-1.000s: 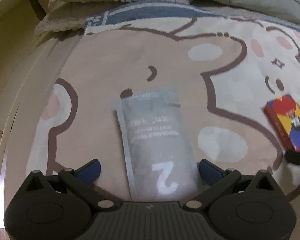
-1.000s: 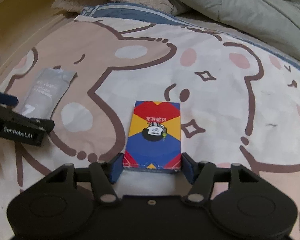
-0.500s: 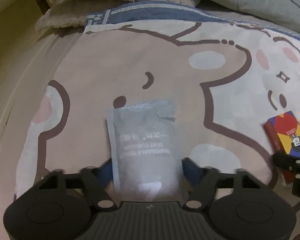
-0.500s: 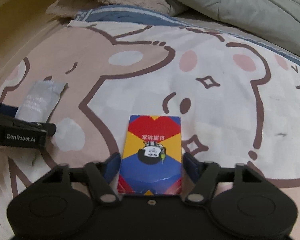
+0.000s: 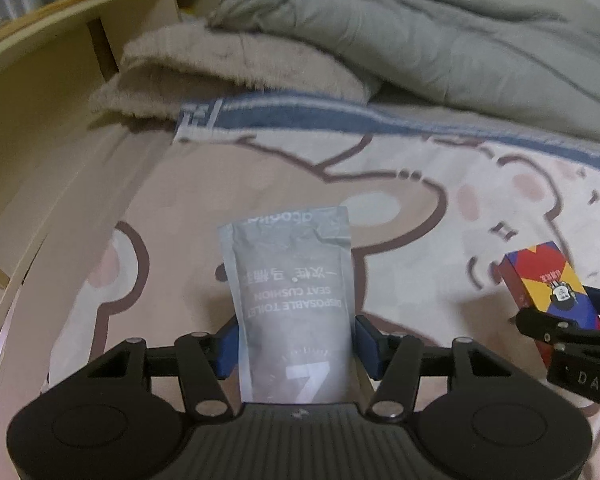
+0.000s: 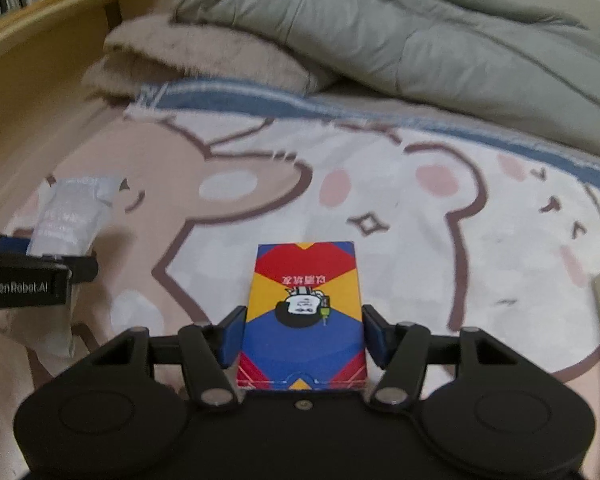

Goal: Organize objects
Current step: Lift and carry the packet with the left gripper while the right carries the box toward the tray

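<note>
My left gripper is shut on a grey foil pouch printed "disposable toilet seat cushion" and holds it lifted above the cartoon bedsheet. My right gripper is shut on a red, yellow and blue card box and holds it lifted too. The box and the right gripper also show in the left wrist view at the right edge. The pouch and the left gripper show at the left edge of the right wrist view.
A folded beige fleece blanket and a grey-green duvet lie at the far end of the bed. A wooden shelf unit runs along the left side. A blue towel edge lies under the blankets.
Both grippers closed on their objects and rose from the sheet. The pouch and the card box now hang above the bed, and both views tilt up toward the blankets.
</note>
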`<state>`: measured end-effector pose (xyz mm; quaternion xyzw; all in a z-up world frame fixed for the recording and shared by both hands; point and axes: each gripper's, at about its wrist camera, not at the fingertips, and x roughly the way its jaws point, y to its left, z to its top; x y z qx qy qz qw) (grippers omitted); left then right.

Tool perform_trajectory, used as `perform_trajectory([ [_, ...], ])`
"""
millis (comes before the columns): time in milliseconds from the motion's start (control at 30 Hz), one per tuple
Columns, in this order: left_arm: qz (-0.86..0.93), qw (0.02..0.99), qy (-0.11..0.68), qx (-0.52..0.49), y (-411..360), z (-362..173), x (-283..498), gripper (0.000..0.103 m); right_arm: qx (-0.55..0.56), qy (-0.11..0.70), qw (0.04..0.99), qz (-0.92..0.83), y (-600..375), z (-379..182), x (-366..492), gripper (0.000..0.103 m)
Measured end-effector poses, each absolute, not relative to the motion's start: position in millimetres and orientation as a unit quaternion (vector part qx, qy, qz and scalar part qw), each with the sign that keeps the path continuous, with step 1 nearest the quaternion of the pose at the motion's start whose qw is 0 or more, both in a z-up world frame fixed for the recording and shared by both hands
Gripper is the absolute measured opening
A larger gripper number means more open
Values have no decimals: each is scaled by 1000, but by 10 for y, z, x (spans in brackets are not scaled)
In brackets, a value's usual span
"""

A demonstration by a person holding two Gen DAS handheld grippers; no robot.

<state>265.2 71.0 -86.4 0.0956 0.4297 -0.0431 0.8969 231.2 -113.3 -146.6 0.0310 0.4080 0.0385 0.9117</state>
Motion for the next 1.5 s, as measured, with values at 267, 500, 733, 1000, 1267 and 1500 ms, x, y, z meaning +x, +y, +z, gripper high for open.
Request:
perform_trajectory([
  [267, -56, 915, 392, 82, 616, -573, 2397, 59, 35, 355, 934, 32, -1253, -1084, 2076, 61],
  [500, -65, 925, 367, 77, 534, -404, 2203, 59, 34, 323, 946, 24, -1348, -829, 1843, 61],
  [733, -73, 932, 346, 79, 439, -260, 2020, 59, 35, 305, 952, 9, -1543, -663, 1633, 61],
  [1000, -89, 936, 333, 72, 273, -157, 1895, 59, 44, 291, 956, -3, -1792, -502, 1410, 61],
  [1267, -125, 930, 337, 77, -124, -203, 1840, 59, 47, 280, 959, -15, -2162, -370, 1161, 61],
  [1500, -162, 926, 332, 76, -557, -200, 1770, 59, 36, 281, 958, -35, -2536, -339, 920, 61],
])
